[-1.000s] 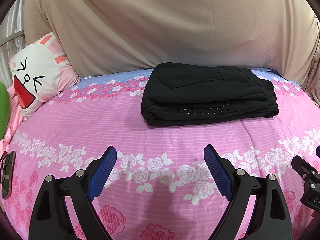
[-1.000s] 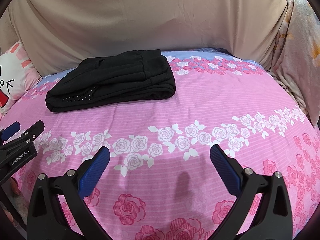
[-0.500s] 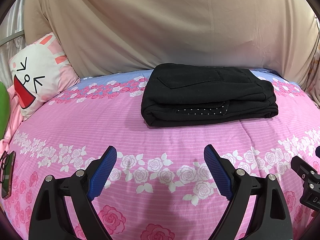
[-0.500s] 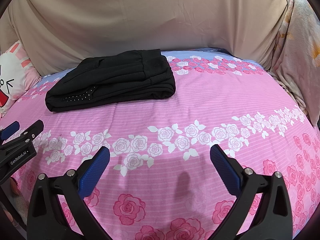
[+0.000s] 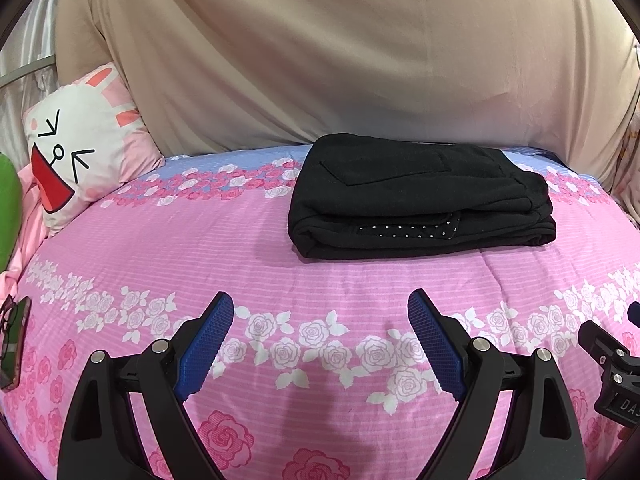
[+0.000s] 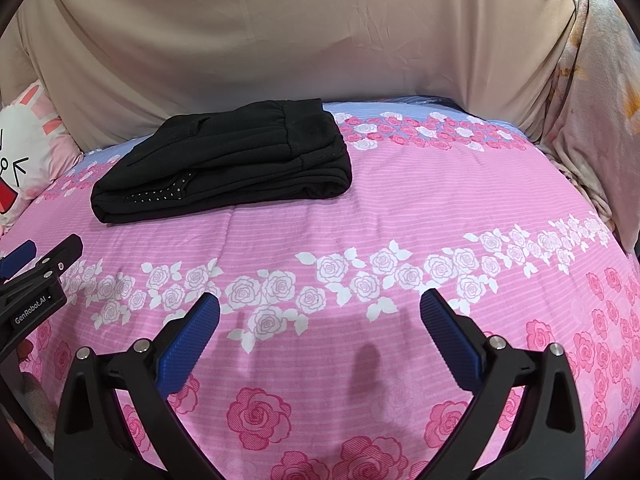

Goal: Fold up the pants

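The black pants (image 5: pixel 420 196) lie folded into a compact rectangle on the pink rose-print bedspread (image 5: pixel 200 248), toward the far side of the bed. A strip of dotted lining shows along their near edge. In the right wrist view the pants (image 6: pixel 224 168) sit at the upper left. My left gripper (image 5: pixel 320 320) is open over the bedspread, well short of the pants, with nothing between its blue pads. My right gripper (image 6: pixel 320 320) is open too, also empty, hovering above the rose band. Each gripper shows at the edge of the other's view.
A beige sheet (image 5: pixel 340 60) hangs behind the bed. A bunny-face pillow (image 5: pixel 76 152) leans at the left, with something green (image 5: pixel 8 200) beside it. A phone and glasses (image 5: pixel 14 340) lie at the bed's left edge. A floral cloth (image 6: pixel 600 120) hangs at the right.
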The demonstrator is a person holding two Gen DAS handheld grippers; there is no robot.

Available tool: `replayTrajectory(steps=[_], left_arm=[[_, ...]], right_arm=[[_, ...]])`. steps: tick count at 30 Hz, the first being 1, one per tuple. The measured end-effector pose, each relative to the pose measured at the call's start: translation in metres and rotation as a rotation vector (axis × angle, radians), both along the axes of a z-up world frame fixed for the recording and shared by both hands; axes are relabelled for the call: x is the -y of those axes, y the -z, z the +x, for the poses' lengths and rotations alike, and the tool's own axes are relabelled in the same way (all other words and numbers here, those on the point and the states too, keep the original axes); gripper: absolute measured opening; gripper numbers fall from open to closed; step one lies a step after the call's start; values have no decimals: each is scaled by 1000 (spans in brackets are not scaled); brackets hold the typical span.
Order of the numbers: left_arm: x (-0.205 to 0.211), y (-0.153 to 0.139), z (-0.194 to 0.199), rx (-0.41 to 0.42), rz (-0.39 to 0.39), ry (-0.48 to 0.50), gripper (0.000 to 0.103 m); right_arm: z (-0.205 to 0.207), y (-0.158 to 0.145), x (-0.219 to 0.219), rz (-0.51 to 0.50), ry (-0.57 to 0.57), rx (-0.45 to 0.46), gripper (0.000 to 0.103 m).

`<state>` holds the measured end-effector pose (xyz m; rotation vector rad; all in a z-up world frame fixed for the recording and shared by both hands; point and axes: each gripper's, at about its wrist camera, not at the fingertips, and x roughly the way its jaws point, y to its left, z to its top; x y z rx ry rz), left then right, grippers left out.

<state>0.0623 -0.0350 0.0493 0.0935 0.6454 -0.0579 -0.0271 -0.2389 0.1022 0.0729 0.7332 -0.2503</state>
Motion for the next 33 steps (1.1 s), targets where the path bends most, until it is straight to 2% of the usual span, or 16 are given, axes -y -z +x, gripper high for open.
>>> replayTrajectory(steps=[18,22,24,28,29,33], left_arm=[[5,6,4,-38,13,21,87],[3,8,5,-59,-5,19,87],[0,8,8,-70,-16,4,87],[-7,11,10,-87,25,-138,87],[-8,13,14,-104,32,-157,90],[-8,17,17,-133,23,-112,92]], right_arm=[[1,0,0,1,0,-2,98],[1,-1,1,1,0,-2,98],[1,0,0,-1,1,-5,98],[0,0,-1,-6,-4,-10,98],[1,0,0,-5,-5,-11,98],[0,0,-1,-5,-7,-13,98]])
